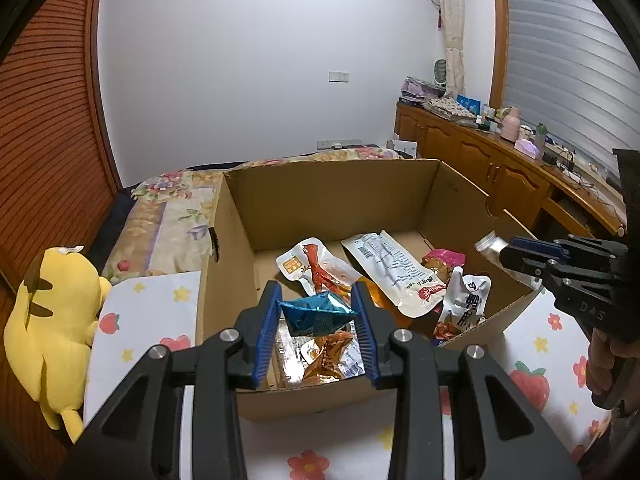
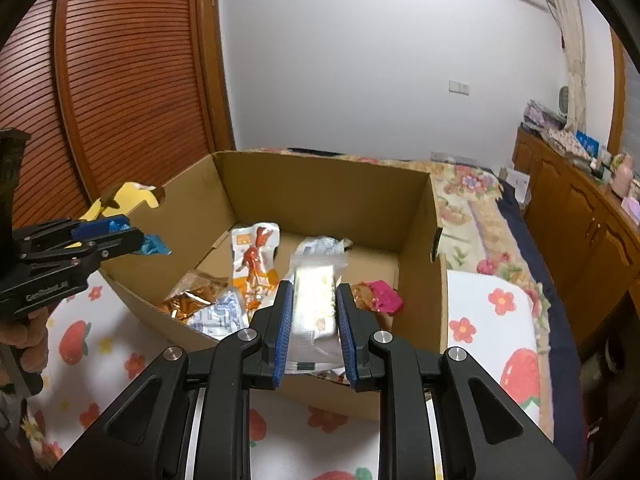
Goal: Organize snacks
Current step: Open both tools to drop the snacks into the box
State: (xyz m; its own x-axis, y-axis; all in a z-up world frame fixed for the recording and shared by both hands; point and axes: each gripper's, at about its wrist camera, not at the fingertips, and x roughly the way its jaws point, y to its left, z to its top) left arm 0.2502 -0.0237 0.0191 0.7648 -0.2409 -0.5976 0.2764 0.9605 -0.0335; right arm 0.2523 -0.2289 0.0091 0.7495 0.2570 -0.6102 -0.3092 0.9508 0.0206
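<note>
Cardboard box [image 1: 236, 216] awaits: left gripper [image 1: 318, 312] clamps a blue packet [image 1: 316, 312], right gripper [image 2: 312, 312] a clear-wrapped snack [image 2: 314, 300] (both over it); releasing comes next.

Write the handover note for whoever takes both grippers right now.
Left gripper: shut on a blue foil packet, held over the near edge of the cardboard box.
Right gripper: shut on a clear-wrapped pale snack bar, also over the box.
Done: several snacks already lie in the box, among them a chicken-feet pack, a white pouch and a pink packet.
Left: release both held snacks into the box. No loose snacks show on the strawberry-print cloth in these views.
</note>
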